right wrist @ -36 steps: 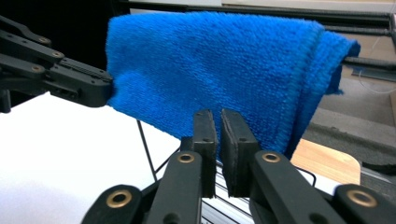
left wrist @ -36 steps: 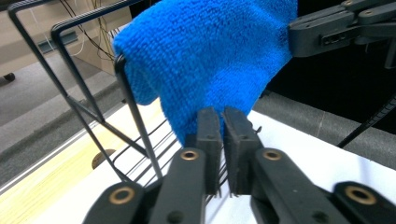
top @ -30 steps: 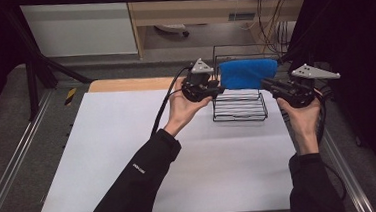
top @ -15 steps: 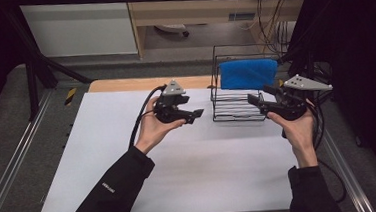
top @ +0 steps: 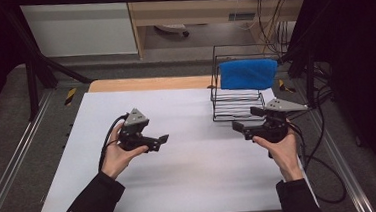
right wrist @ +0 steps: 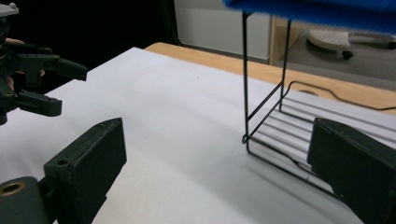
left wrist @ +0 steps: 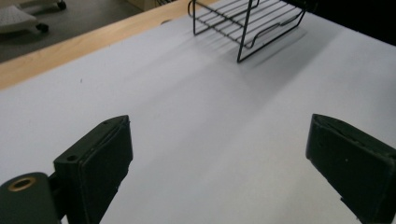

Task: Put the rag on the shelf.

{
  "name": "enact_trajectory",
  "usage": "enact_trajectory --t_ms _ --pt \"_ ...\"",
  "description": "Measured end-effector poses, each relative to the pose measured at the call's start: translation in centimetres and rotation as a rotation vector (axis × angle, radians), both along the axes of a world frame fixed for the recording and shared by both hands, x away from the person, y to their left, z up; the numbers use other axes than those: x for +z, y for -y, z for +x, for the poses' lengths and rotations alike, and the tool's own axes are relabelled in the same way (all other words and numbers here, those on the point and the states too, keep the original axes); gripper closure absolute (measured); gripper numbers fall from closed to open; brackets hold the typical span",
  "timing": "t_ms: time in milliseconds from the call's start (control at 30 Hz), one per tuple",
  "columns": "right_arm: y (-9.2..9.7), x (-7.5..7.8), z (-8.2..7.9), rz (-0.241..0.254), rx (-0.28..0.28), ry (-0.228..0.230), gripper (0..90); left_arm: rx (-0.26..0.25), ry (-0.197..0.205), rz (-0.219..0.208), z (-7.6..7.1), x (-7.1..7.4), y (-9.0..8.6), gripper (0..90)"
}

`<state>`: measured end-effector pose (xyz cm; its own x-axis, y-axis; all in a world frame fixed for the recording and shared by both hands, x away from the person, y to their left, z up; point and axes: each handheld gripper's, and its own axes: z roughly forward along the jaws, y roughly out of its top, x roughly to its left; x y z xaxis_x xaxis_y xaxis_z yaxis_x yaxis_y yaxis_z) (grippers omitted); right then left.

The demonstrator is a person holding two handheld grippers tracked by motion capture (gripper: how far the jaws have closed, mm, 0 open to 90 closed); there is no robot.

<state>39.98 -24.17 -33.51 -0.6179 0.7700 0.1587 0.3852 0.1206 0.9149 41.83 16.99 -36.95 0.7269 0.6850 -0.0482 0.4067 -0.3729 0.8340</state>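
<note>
The left gripper has drawn well away from the wire rack, out over the white table; its jaws have just been opening and stand apart with nothing between them. The right gripper sits just beside the rack's near edge, jaws likewise just opened and empty. A blue cloth hangs over the rack's top rail.

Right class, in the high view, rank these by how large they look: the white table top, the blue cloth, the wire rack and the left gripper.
1. White table top, largest by far.
2. Wire rack.
3. Blue cloth, hung over the rack's top rail.
4. Left gripper, smallest, though it sits nearer the camera, so it looks bigger than it is.
</note>
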Motion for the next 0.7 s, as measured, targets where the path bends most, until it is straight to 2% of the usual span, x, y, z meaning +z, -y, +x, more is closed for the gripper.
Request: enact_trajectory --t_ms 100,200,267,467,533,600,700 --pt "-0.3 -1.2 -0.4 -0.005 0.012 -0.005 3.9 0.008 -0.013 -0.015 -1.0 -1.2 -1.6 7.3" --pt "-0.3 -2.6 -0.8 -0.021 0.022 -0.029 2.4 0.014 -0.024 -0.021 -1.8 -2.2 -3.2 7.4" --pt "-0.2 -3.7 -1.0 -0.014 0.026 -0.048 2.0 0.019 -0.029 -0.024 -2.2 -2.9 -4.2 7.4" --pt "1.1 -7.1 -2.0 -0.046 0.018 -0.106 0.8 0.045 -0.038 -0.018 -3.4 -4.5 -7.0 7.4" --pt "1.5 -8.0 -2.3 -0.05 0.023 -0.123 0.7 0.05 -0.035 -0.004 -3.7 -4.9 -7.8 7.4" --pt "1.9 -8.6 -2.7 -0.058 0.031 -0.128 0.7 0.056 -0.033 0.001 -4.0 -5.3 -8.5 7.4" --pt "2.4 -9.4 -3.3 -0.057 0.043 -0.126 0.7 0.06 -0.042 -0.012 -4.3 -5.9 -9.4 7.5"
